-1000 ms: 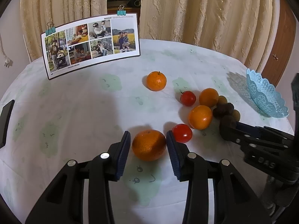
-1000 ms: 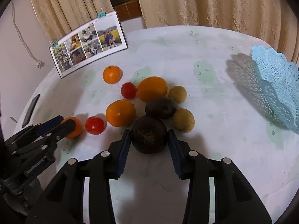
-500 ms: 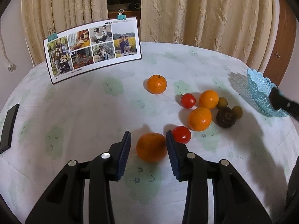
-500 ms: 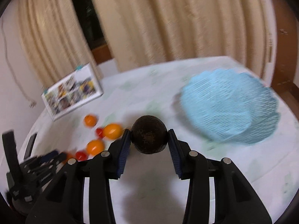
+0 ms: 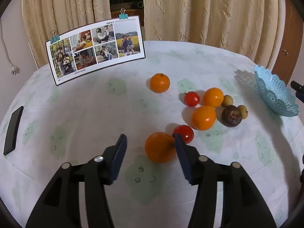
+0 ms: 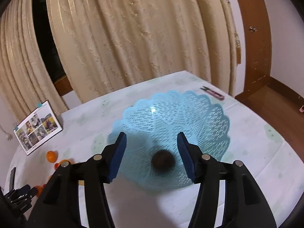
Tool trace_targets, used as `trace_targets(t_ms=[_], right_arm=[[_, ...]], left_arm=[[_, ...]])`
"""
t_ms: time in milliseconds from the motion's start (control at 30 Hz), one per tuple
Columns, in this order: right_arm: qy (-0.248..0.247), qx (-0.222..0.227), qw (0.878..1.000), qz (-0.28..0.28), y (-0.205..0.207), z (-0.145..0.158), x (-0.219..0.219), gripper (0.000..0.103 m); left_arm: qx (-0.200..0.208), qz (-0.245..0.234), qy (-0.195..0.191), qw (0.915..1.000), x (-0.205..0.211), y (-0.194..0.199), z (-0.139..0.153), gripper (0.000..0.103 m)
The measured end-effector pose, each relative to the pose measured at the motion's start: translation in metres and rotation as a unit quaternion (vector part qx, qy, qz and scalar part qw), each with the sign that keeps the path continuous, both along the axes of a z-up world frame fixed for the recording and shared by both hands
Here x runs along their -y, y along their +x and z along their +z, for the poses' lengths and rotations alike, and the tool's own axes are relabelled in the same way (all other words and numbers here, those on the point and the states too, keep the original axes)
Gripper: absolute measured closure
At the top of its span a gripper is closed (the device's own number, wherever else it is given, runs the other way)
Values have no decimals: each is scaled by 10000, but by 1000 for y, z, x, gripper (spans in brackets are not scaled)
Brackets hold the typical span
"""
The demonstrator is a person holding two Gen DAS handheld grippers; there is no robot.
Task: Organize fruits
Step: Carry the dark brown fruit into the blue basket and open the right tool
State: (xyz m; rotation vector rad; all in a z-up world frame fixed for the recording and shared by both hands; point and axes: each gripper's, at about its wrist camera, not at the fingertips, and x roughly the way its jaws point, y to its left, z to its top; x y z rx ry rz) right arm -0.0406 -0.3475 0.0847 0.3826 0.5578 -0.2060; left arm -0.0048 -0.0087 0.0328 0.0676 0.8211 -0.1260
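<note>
One dark fruit (image 6: 163, 159) has left your right gripper (image 6: 151, 148), now wide open, and lies in the blue basket (image 6: 209, 114). Your left gripper (image 5: 150, 146) has opened wide beside the orange (image 5: 160, 147), not holding it.

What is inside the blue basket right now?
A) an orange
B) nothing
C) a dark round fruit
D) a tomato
C: a dark fruit sits in the blue basket, below the open right hand-held gripper.
</note>
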Motion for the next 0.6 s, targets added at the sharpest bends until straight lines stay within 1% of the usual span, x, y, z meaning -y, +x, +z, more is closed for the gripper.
trace_targets(t_ms=[267,300,333,367,467,600], right_arm=[[147,-40,9998,-162,-2,-15,6,44],[148,-24,9998,-154,-3,-15,6,44],[140,-7,9998,-159,-4,-15,5,44],[110,20,9998,-172,-5,-15,4,44],[25,91,9997,-228,-9,-13,3,44],[100,183,9993,-313,-13,-11,5,44]], left_arm=[[-240,-77,49,9997,7,7,-13,50],[-269,-83,65,9996,7,8,-15,52],[-292,-78,79,9995,7,10,-16,59],[-335,-119,41,9994,8,11,-17,63],[-306,-67,35,9995,8,10,-12,64],[-88,-123,39,9999,16,5,8,64]])
